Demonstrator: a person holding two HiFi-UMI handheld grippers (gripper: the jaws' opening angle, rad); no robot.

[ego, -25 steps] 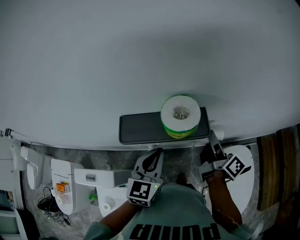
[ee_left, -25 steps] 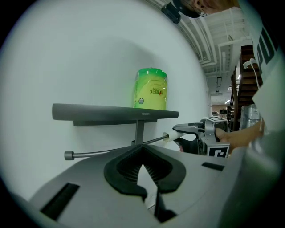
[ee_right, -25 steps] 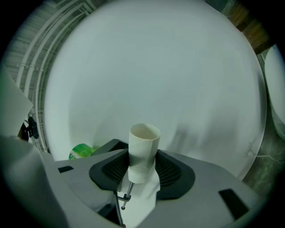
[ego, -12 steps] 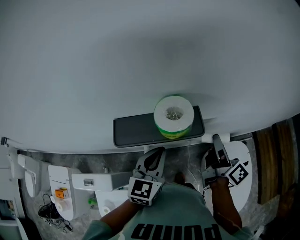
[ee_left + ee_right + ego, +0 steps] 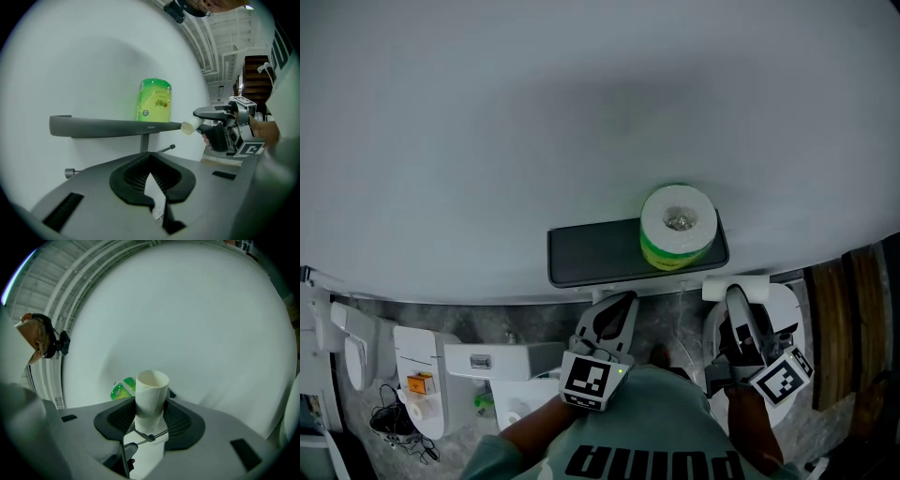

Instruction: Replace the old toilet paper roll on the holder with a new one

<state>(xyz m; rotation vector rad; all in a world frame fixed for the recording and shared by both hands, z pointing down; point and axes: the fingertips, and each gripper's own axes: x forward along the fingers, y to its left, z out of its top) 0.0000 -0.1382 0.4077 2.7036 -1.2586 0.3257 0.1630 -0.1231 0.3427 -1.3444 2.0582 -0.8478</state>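
The new roll (image 5: 678, 226) in green wrapping stands upright on the dark holder shelf (image 5: 600, 255) on the wall. My right gripper (image 5: 741, 302) is just right of the shelf's end, shut on the empty white cardboard tube (image 5: 735, 286). In the right gripper view the tube (image 5: 151, 386) stands between the pads, its open end toward the wall. The left gripper view shows the bare holder rod (image 5: 165, 149) under the shelf (image 5: 108, 126), and the tube's end (image 5: 188, 126) beside the shelf's tip. My left gripper (image 5: 619, 305) hangs shut and empty below the shelf.
A plain pale wall fills most of the head view. Below lie a toilet tank (image 5: 502, 358), white fixtures with an orange box (image 5: 418, 382) at the left, a white seat (image 5: 787, 314) under my right hand and a wooden panel (image 5: 855, 319) at the far right.
My right gripper has drawn away from the shelf's underside, out past its right end, and rolled, bringing the white tube into plain sight. The left gripper has barely moved.
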